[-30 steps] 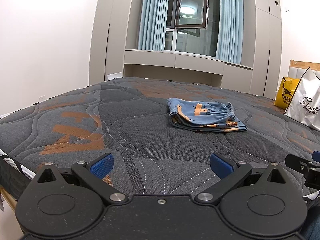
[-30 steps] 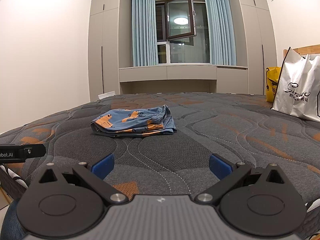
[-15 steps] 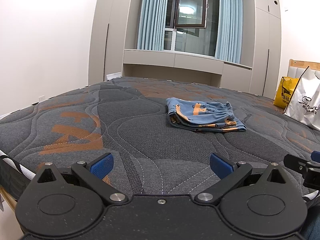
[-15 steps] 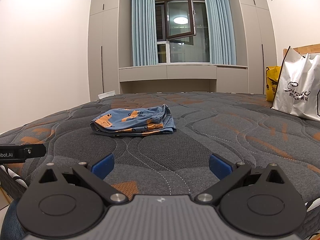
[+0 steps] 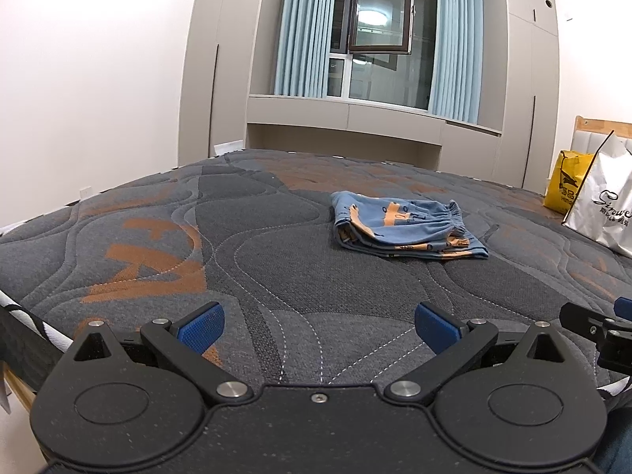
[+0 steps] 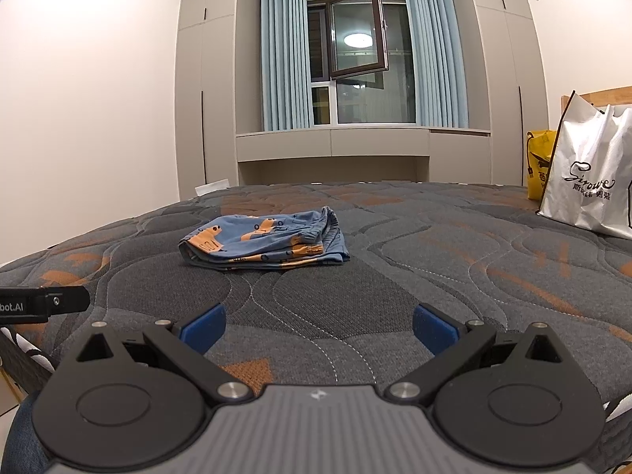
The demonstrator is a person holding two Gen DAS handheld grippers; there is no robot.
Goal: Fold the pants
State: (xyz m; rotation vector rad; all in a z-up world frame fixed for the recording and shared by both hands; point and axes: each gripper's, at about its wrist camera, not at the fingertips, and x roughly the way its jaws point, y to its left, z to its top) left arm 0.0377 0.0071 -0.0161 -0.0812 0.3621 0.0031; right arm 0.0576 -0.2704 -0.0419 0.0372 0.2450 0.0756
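Both my grippers sit wide open with nothing between the blue pads, left gripper (image 5: 318, 326) and right gripper (image 6: 318, 326) hovering low over the near edge of the mattress (image 5: 276, 276). The pants (image 5: 403, 229) lie folded in a neat bundle mid-bed, well apart from both. White bag (image 6: 588, 181) and yellow bag (image 5: 567, 187) far right.

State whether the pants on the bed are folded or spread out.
Folded. The pants lie as a compact stack of layers on the mattress, waistband on top.
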